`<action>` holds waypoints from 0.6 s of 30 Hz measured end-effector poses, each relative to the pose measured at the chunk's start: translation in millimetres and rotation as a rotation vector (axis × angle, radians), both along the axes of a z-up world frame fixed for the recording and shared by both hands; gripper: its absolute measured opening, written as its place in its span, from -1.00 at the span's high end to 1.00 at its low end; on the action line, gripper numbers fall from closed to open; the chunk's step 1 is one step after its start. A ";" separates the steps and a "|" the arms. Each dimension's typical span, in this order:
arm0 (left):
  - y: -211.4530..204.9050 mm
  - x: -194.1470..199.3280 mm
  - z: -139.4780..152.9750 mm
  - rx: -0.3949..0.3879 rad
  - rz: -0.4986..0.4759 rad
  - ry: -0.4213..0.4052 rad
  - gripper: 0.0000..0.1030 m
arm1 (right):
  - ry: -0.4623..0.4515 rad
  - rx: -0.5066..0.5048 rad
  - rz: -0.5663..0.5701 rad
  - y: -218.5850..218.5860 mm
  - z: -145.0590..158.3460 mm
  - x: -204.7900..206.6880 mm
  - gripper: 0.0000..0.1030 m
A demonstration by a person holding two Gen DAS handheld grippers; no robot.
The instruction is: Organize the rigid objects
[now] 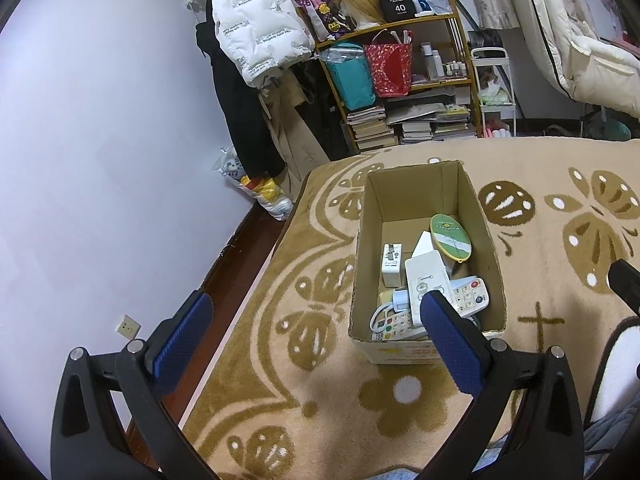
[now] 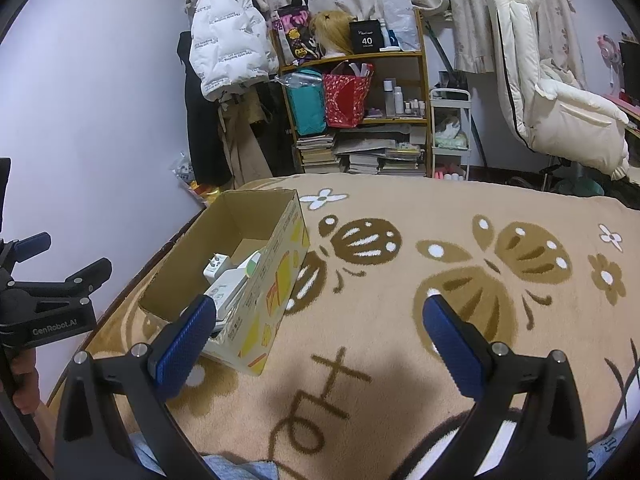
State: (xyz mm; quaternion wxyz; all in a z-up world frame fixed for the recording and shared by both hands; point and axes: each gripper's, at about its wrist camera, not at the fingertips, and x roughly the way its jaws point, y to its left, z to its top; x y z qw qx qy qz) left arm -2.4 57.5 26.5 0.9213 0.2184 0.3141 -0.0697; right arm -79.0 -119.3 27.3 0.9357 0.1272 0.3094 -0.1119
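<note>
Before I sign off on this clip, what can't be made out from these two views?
- Cardboard box contents, right wrist view: the near wall hides most items.
- Bottom layer in the box, left wrist view: remote controls and a white adapter overlap it, and the left hand-held gripper finger covers the near corner.
- Print on the green oval case: too small.
- Blanket near edge: cut off by the frame.

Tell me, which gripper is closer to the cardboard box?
Left. The left gripper hangs open just in front of the cardboard box, one finger overlapping its near corner. The right gripper, also open, sits off to the box's right over the blanket.
</note>
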 end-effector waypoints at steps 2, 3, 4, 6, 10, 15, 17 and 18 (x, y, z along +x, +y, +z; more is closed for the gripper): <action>0.0 0.3 -0.3 -0.004 -0.004 0.005 -0.99 | -0.001 0.000 -0.002 -0.2 -0.2 -0.2 -1.00; -0.1 -0.2 -0.4 -0.005 -0.005 0.007 -0.99 | 0.000 -0.001 0.001 -0.5 0.0 -0.2 -1.00; 0.0 0.0 -0.9 -0.004 -0.004 0.006 -0.99 | 0.001 -0.001 0.000 -0.5 0.0 -0.2 -1.00; -0.3 0.0 -0.7 0.001 -0.005 0.007 -0.99 | 0.000 -0.001 0.001 -0.5 0.2 -0.3 -1.00; -0.9 0.0 -1.2 0.007 -0.006 0.007 -0.99 | 0.001 0.000 0.001 -1.1 -0.3 0.1 -1.00; -0.6 -0.6 -1.9 0.013 -0.001 0.007 -0.99 | -0.008 -0.006 -0.011 -2.2 -0.6 -1.3 -1.00; -0.8 -0.3 -1.7 0.013 0.001 0.007 -0.99 | -0.008 -0.004 -0.014 -3.1 -1.8 -1.4 -1.00; -0.5 -0.1 -1.6 0.012 0.002 0.007 -0.99 | -0.006 -0.004 -0.013 -2.8 -2.5 -1.2 -1.00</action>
